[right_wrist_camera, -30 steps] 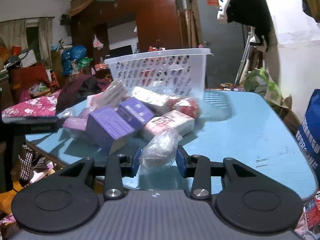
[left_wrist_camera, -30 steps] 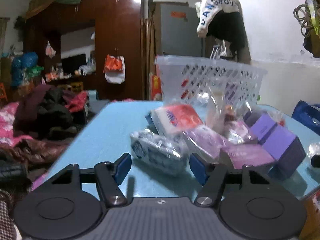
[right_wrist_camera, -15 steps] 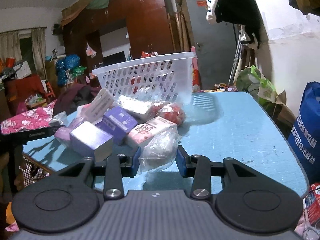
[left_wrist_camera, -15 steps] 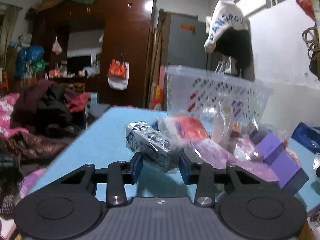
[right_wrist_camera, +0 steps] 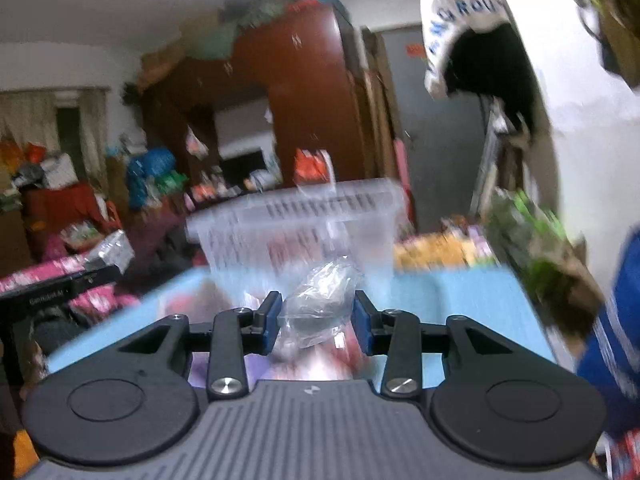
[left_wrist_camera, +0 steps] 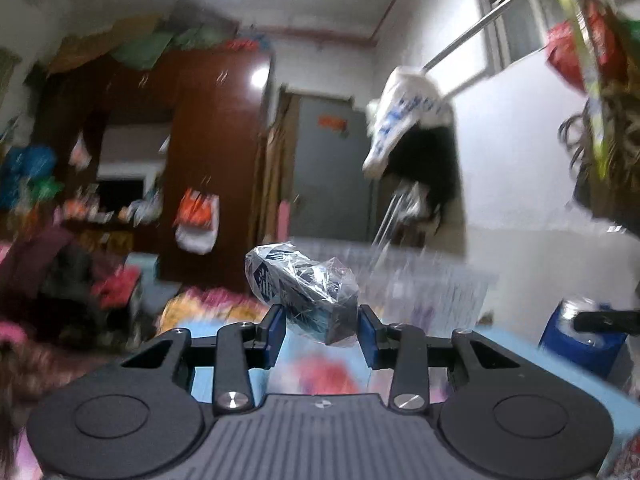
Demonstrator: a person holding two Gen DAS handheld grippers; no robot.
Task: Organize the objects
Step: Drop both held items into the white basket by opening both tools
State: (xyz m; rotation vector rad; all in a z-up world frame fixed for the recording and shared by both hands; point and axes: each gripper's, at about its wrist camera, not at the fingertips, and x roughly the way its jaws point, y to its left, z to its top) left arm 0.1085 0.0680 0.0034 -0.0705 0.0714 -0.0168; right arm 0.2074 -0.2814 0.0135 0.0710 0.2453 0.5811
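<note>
Left fingers point(left_wrist_camera: 275, 330) around wrapped packet point(left_wrist_camera: 304, 284); right fingers point(right_wrist_camera: 271, 322) around clear bag point(right_wrist_camera: 320, 304).

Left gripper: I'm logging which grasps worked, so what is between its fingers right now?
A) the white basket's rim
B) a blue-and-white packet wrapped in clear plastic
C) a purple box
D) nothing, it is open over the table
B: the left gripper is shut on the blue-and-white packet, which is raised above the blurred blue table.

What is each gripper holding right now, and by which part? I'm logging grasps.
The left gripper clamps the blue-and-white wrapped pack by its lower near end. The right gripper pinches the clear plastic bag across its middle.
</note>
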